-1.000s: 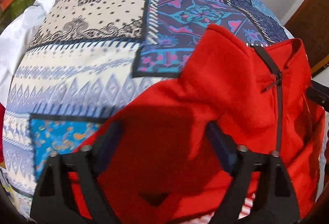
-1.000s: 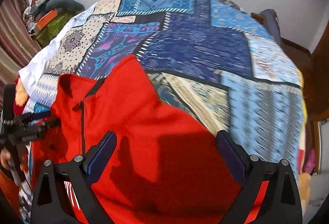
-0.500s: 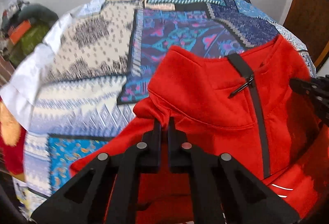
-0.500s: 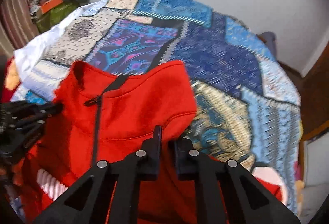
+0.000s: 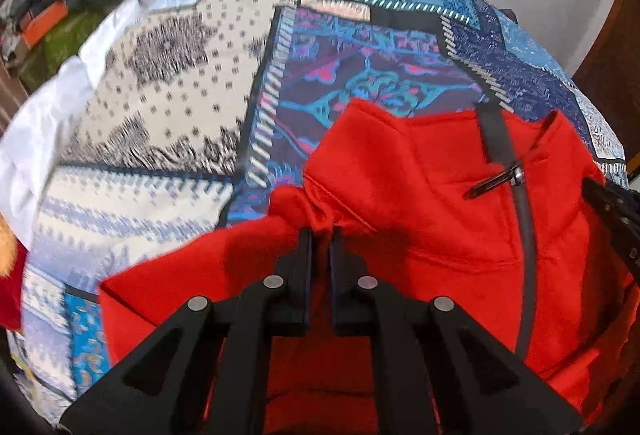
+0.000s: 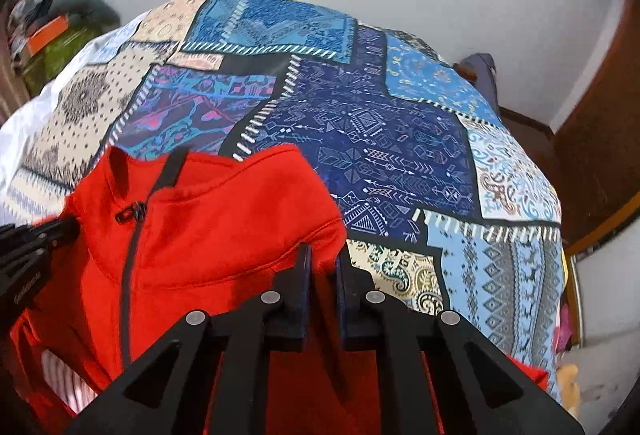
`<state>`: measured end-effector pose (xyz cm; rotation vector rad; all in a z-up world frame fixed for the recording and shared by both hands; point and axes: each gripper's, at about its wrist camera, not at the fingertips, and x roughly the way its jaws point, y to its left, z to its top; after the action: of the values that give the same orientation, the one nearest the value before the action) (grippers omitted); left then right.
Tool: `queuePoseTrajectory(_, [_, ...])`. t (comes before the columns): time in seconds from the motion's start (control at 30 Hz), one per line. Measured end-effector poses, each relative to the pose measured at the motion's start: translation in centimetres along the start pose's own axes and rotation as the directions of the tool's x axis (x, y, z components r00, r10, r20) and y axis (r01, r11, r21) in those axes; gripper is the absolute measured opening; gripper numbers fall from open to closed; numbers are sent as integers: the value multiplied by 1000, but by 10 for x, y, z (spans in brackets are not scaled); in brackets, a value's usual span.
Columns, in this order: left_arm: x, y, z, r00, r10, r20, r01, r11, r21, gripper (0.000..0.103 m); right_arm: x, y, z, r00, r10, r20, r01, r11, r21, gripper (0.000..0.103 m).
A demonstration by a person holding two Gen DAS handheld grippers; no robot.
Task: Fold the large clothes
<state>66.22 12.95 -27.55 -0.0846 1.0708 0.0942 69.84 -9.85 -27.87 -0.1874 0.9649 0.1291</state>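
Left gripper (image 5: 321, 235) jaws opening slightly on red jacket (image 5: 420, 171); right gripper (image 6: 323, 251) clamps it.

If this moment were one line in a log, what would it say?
stage: grasp made | left gripper: opening slightly, red jacket fabric between jaws | right gripper: shut on red jacket | surface: patchwork bedspread | zip: partly closed

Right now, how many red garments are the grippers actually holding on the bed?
1. A single red zip-neck jacket lies on the patchwork bedspread; the left gripper pinches its left shoulder, the right gripper its right shoulder. Striped fabric beneath may be another garment.
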Motion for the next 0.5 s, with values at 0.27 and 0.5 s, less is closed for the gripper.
queuePoseTrajectory(0.27, [3, -3, -7, 999, 31, 13, -31, 999, 22, 15, 1, -5, -10, 999, -45, -1, 45, 993, -106, 17])
queuePoseTrajectory(0.5, [-11, 2, -9, 995, 98, 24, -99, 994, 47, 52, -11, -36, -16, 982, -184, 28, 186, 980, -71, 93])
